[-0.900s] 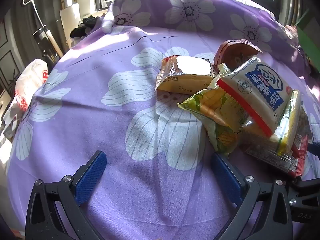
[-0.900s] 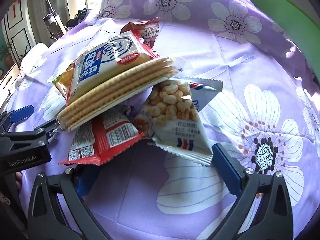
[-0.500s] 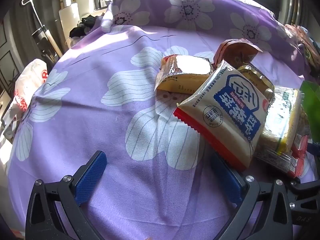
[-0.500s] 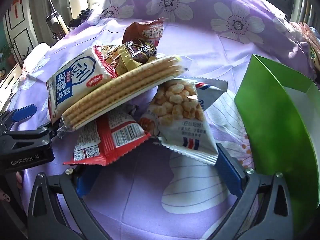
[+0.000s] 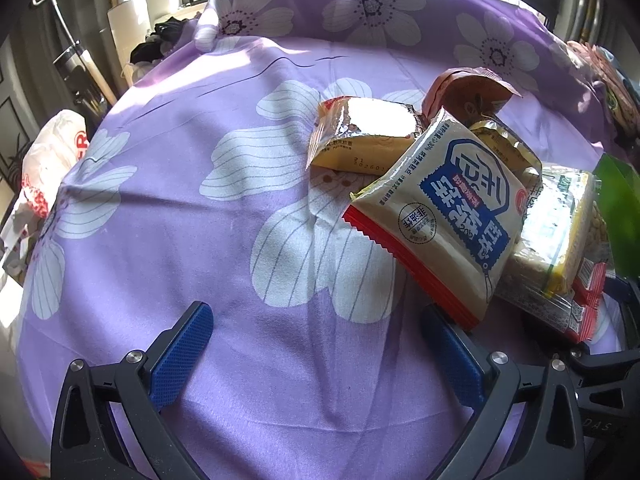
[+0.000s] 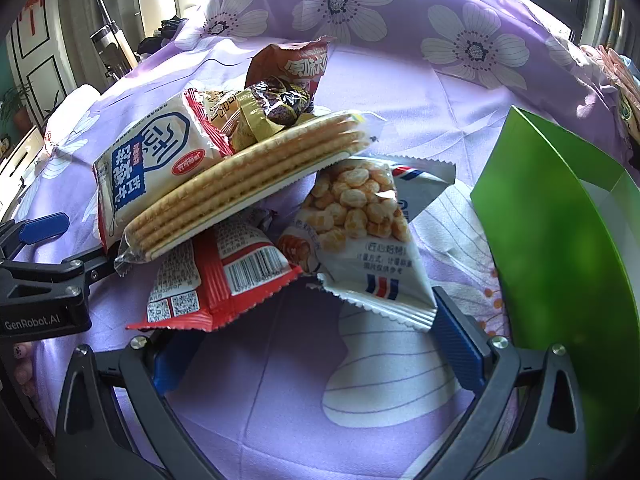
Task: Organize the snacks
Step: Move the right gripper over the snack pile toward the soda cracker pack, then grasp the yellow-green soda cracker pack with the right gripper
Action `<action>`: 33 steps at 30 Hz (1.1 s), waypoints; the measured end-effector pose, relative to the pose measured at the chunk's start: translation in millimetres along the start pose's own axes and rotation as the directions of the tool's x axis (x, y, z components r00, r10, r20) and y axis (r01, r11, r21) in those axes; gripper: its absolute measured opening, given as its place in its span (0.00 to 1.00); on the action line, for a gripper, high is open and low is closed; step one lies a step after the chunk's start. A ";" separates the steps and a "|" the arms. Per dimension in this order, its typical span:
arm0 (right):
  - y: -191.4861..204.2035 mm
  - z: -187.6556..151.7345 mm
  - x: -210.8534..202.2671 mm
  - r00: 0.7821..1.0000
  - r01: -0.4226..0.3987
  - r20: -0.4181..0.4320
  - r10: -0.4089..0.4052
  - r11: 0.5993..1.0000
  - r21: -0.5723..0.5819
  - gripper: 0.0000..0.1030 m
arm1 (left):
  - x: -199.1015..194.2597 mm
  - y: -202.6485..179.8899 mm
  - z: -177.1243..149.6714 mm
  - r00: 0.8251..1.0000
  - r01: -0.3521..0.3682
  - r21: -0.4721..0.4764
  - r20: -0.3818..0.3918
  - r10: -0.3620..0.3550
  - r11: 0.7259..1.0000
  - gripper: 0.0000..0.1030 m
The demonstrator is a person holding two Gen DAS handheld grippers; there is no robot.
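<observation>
Snacks heaped in one loose pile on the purple floral sheet, most likely tipped out together, hence the overlaps: beige-and-blue packet leaning on the heap with its red crimped edge down on the cloth; clear-wrapped wafer stack lying slantwise across the top, propped on the packets beneath; red barcode packet pinned under that stack; white puffed-snack bag fanned out at the near right; gold-and-dark wrapped sweets and a brown-red bag at the back; yellow foil packet flat at the pile's far left edge. Just right of the pile, an open green box standing on the cloth, presumably the destination, set within easy reach. Left gripper angled down over bare sheet beside the pile, jaws spread to their widest, nothing between them. Right gripper likewise wide open and empty, aimed at the near packets, the puffed-snack bag's corner just by its right pad, probably lined up for a first pick. No snack boxed yet, by the look of things.
</observation>
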State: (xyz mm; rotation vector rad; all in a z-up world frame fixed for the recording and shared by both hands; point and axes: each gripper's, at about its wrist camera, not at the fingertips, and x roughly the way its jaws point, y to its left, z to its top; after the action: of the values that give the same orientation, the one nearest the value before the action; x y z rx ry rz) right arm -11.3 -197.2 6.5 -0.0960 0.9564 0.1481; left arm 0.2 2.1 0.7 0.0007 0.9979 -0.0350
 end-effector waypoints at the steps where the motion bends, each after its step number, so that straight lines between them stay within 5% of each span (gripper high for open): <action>1: -1.3 0.1 -0.9 1.000 -0.001 0.001 0.001 1.000 0.001 1.00 | -0.7 0.2 -0.2 1.000 0.002 -0.004 -0.006 -0.002 1.000 1.00; 10: 4.0 7.3 -5.0 0.998 -0.017 -0.057 0.017 1.000 0.008 0.99 | -8.1 5.9 2.9 0.999 0.043 -0.010 -0.029 -0.044 0.999 1.00; 13: 7.5 6.6 -29.5 0.995 -0.085 -0.046 0.086 0.996 0.021 0.97 | -15.0 13.7 6.8 0.995 0.096 -0.055 -0.020 -0.097 0.994 1.00; 16: 9.7 13.2 -61.3 0.998 -0.067 0.002 0.067 0.997 0.027 0.97 | -25.7 20.5 11.1 0.985 0.175 -0.099 0.010 -0.175 0.980 1.00; 23: -6.6 60.2 -103.9 0.977 -0.187 0.124 0.173 0.976 0.111 0.95 | -47.0 26.9 18.3 0.934 0.357 -0.182 0.077 -0.348 0.916 0.98; 28: -4.8 98.2 -77.8 0.977 -0.211 0.044 0.208 0.973 0.088 0.69 | -48.2 23.8 20.3 0.882 0.470 -0.220 0.083 -0.463 0.855 0.85; 31: -6.6 111.9 -51.0 0.968 -0.239 -0.047 0.246 0.964 0.115 0.68 | -45.0 12.3 19.5 0.846 0.527 -0.218 0.051 -0.530 0.821 0.74; 33: -3.9 117.2 -34.3 0.968 -0.218 -0.103 0.228 0.971 0.100 0.68 | -43.9 3.4 18.7 0.841 0.535 -0.200 0.043 -0.539 0.821 0.69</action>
State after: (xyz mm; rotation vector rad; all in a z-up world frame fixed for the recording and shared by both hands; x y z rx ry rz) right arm 64.3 -186.6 101.8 0.0863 1.0855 0.3103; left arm -7.8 6.4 47.7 -0.4754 0.9874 -0.4546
